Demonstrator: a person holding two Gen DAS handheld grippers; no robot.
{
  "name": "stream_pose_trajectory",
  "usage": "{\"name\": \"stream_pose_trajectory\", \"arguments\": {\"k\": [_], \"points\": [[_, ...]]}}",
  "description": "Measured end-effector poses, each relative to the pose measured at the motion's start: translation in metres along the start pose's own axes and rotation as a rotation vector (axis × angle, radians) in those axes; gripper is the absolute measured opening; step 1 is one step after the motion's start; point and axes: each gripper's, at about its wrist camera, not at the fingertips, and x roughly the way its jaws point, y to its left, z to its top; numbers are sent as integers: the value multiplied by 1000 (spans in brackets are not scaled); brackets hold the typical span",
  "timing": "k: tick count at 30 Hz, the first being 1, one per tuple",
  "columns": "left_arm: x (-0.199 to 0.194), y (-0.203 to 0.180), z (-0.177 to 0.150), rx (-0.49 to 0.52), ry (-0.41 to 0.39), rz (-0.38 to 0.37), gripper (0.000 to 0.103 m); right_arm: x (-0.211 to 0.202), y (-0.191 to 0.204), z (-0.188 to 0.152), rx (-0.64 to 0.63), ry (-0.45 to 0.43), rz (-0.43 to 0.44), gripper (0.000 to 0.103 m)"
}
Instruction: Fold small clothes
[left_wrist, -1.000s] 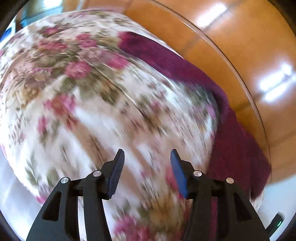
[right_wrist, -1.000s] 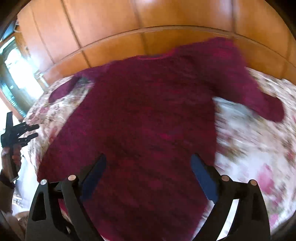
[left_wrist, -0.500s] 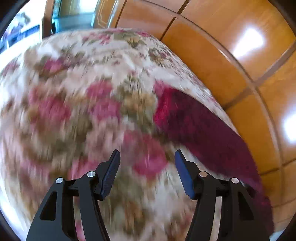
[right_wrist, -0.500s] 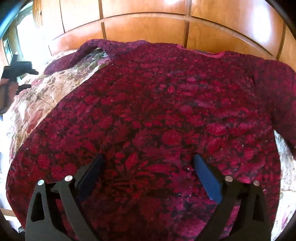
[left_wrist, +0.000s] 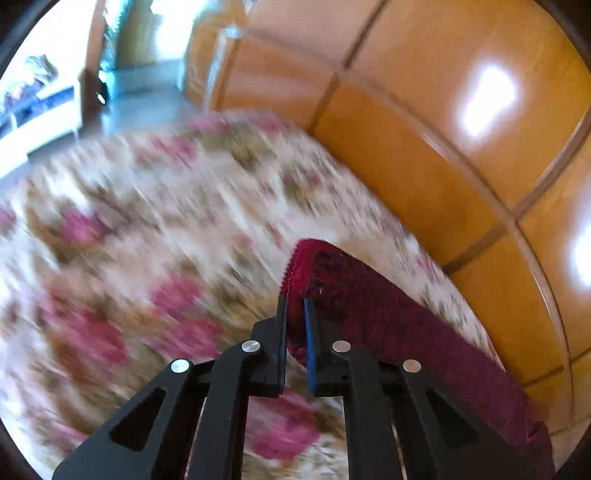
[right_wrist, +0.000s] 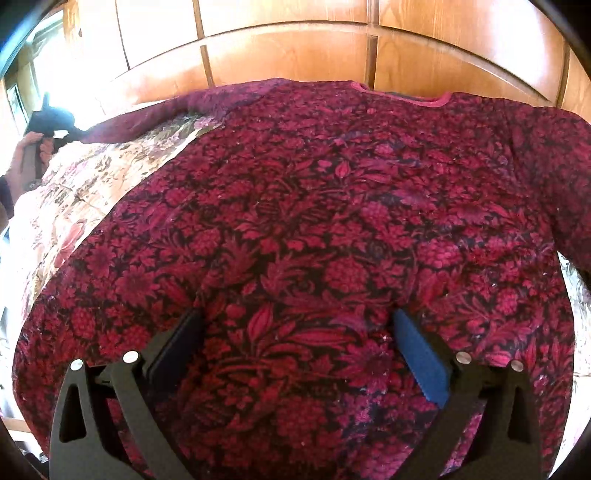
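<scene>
- The left gripper (left_wrist: 294, 325) has its jaws narrowed onto the cuff of the sweater's left sleeve (left_wrist: 388, 325), which stretches along the far edge of the floral bedspread (left_wrist: 147, 240) beside the wooden panelling (left_wrist: 424, 166). In the right wrist view this same gripper (right_wrist: 51, 122) sits far left, at the sleeve's tip.
- The dark red patterned sweater (right_wrist: 332, 221) lies flat and face up across the bedspread, neckline (right_wrist: 402, 98) toward the far panelling, body largely smooth.
- The right gripper (right_wrist: 295, 347) hovers over the near, lower part of the body with jaws spread wide, holding nothing.
- Likely risks: the grip catches only the cuff's edge, so a quick pull across could let the knit slip free; dragging the sleeve low might rumple the body or shift the whole garment, since nothing pins it; the loose bedspread could bunch underneath.
</scene>
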Motion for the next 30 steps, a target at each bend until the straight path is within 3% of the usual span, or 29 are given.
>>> {"name": "stream_pose_trajectory", "arguments": {"k": [3, 8, 12, 13, 14, 16, 18, 23, 30], "points": [[9, 6, 5, 19, 1, 89, 6, -1, 0, -1, -5, -2, -6, 101], [39, 5, -28, 95, 59, 286, 6, 0, 1, -2, -6, -8, -13, 101], [30, 1, -39, 119, 60, 336, 13, 0, 1, -2, -4, -13, -11, 101], [25, -1, -40, 120, 55, 325, 22, 0, 1, -2, -4, -14, -10, 101], [13, -3, -42, 114, 39, 305, 40, 0, 1, -3, -3, -16, -10, 101], [-15, -7, -50, 93, -13, 248, 64, 0, 1, -4, -1, -19, -10, 101], [-44, -16, -64, 97, -49, 161, 64, -1, 1, -4, -4, -19, -15, 101], [-99, -65, -136, 256, 6, -94, 64, -19, -5, 2, 33, -16, -22, 101], [-138, -133, -247, 460, 150, -389, 64, -78, -75, -23, 231, -85, -180, 101]]}}
